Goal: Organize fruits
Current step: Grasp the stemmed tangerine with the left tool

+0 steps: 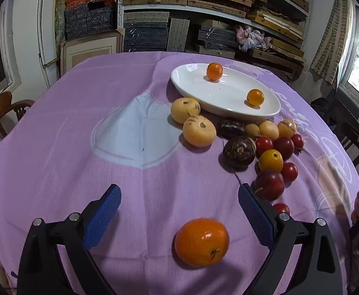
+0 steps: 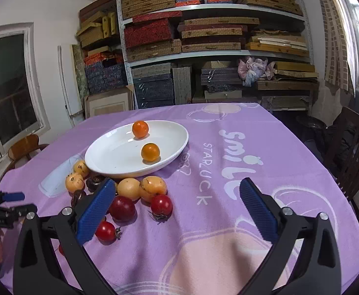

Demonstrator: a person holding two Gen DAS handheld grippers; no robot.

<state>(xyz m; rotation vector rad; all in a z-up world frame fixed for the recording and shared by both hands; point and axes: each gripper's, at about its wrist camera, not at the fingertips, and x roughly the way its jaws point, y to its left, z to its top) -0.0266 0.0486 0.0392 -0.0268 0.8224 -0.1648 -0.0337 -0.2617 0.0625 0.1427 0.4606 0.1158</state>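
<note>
Left gripper (image 1: 179, 196) jaws spread wide, nothing between the blue pads; a large orange (image 1: 202, 242) lies on the purple tablecloth (image 1: 68, 147) below and between the fingers, touching neither. Orange skin glossy, deep orange, slightly flattened sphere, dark stem scar facing the camera at lower right. Right gripper (image 2: 178, 194) jaws also wide apart, holding nothing, over bare cloth near the printed lettering. White oval plate (image 1: 191, 91) sits at the far middle of the table; in the left wrist view its long axis runs from upper left to lower right. Two small orange fruits on the plate, well apart: one (image 1: 214, 71) near the far rim, one (image 1: 255, 97) toward the right end. Just beside the near rim of the plate: two pale yellow round fruits (image 1: 199, 130) with dark blemishes, touching each other. Right of those a loose cluster: two dark brown wrinkled fruits (image 1: 239, 152), smaller yellow ones (image 1: 268, 129), several red tomatoes (image 1: 283, 147), one yellow-orange tomato (image 1: 270, 160), and a larger dark red fruit (image 1: 269, 184) close to the left gripper's right finger. Whether that finger touches it cannot be judged at this angle. Shelves of stacked boxes (image 2: 204, 36) stand behind the table
</note>
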